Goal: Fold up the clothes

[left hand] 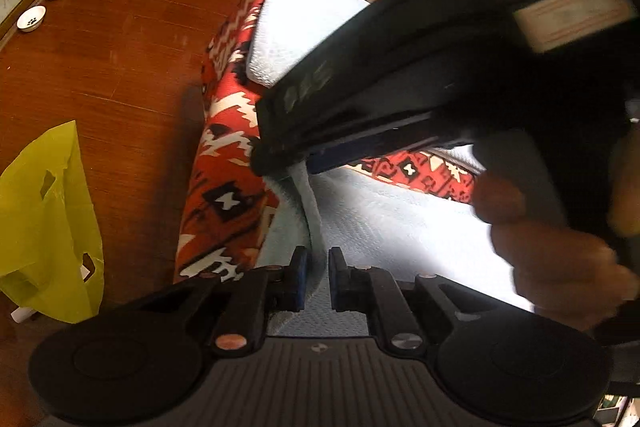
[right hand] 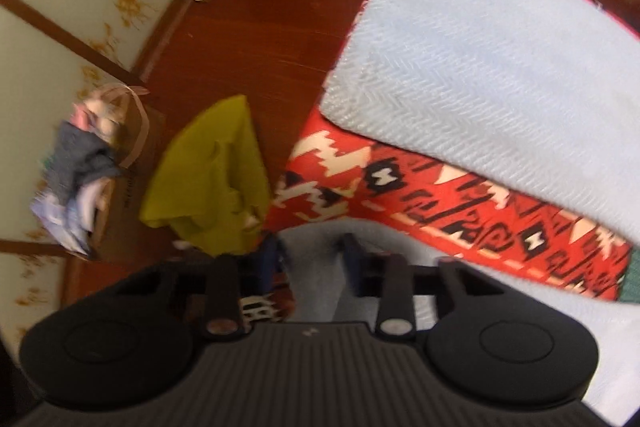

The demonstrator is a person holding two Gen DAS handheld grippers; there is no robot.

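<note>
Pale-blue towel fold pinched between left claw pads.

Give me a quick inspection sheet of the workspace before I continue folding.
Surface: red patterned cover, partly bare.
Job's things: light blue towel, one folded part lying flat.
Clutter: nothing seen on the cover.
Grippers: left gripper nearly closed on a towel fold; right gripper has towel between its fingers, grip unclear.
Cables: nothing seen.
Surroundings: wooden floor, yellow bag, pet bowls, laundry basket.
</note>
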